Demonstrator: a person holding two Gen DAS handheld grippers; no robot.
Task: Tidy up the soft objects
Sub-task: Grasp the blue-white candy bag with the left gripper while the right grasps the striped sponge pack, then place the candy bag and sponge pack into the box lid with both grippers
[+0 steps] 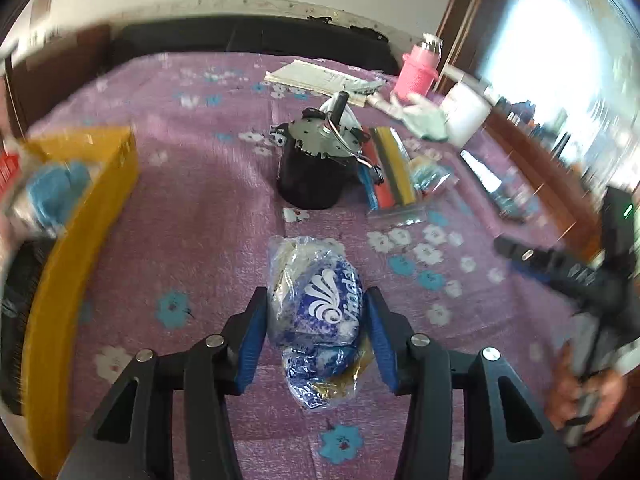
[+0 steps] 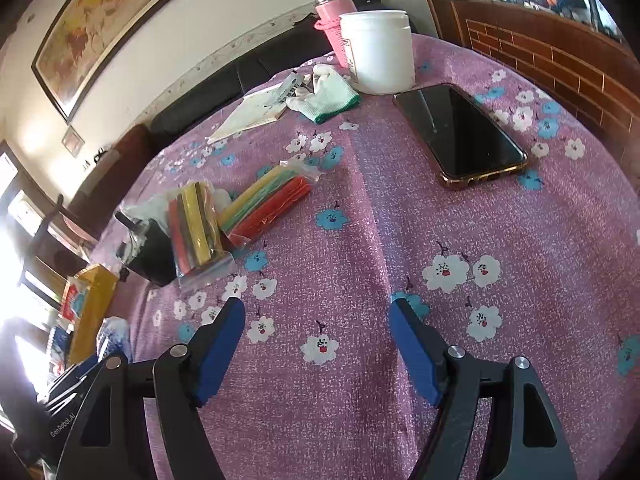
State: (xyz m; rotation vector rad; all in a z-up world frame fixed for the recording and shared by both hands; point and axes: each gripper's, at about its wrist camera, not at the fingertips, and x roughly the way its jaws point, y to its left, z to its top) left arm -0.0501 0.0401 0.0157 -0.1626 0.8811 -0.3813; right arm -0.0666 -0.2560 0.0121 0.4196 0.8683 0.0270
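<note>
My left gripper (image 1: 316, 310) is shut on a blue and white tissue pack in clear plastic (image 1: 320, 312), held over the purple flowered cloth (image 1: 192, 208). A yellow box (image 1: 92, 208) with blue soft items stands at the left; it also shows in the right wrist view (image 2: 90, 308). My right gripper (image 2: 318, 320) is open and empty above the cloth (image 2: 520, 240). A white and green glove (image 2: 326, 94) lies at the back; it also shows in the left wrist view (image 1: 424, 118).
A black motor (image 1: 316, 164) stands mid-table. Bags of coloured strips (image 2: 264, 204) lie next to it. A phone (image 2: 460, 132), a white jar (image 2: 378, 52), a pink bottle (image 2: 332, 20) and papers (image 2: 252, 112) sit at the back.
</note>
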